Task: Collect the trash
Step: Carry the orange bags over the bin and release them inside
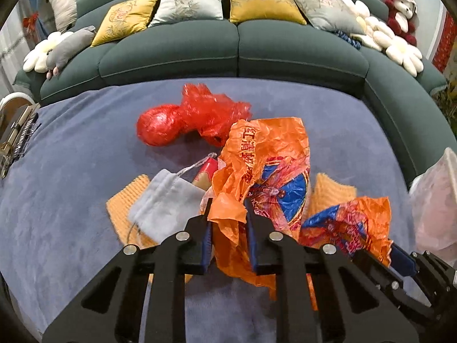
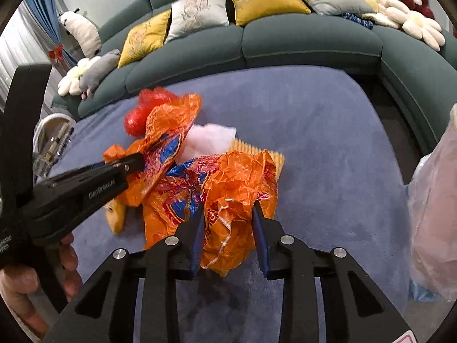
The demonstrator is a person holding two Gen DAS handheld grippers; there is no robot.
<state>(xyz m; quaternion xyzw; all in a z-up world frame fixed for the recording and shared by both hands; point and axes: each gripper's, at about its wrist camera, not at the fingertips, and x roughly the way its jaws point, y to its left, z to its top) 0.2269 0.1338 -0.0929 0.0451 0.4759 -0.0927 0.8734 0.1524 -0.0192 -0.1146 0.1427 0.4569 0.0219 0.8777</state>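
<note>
A crumpled orange plastic bag with blue and red print (image 1: 265,165) lies on the blue-covered table. My left gripper (image 1: 228,214) is shut on one end of it; it also shows from the side in the right wrist view (image 2: 137,160). My right gripper (image 2: 228,211) is shut on the bag's other end (image 2: 237,191), and it shows at the lower right of the left wrist view (image 1: 400,257). A red plastic bag knotted around a ball (image 1: 182,117) lies behind. A grey drawstring pouch (image 1: 162,203) lies on an orange knitted cloth (image 1: 122,208).
A clear plastic bag (image 2: 431,208) hangs at the right edge. A green sofa (image 1: 237,48) with cushions and plush toys curves behind the table. A metal stand with objects (image 1: 14,134) sits at the table's left edge. A white wad (image 2: 208,140) lies behind the orange bag.
</note>
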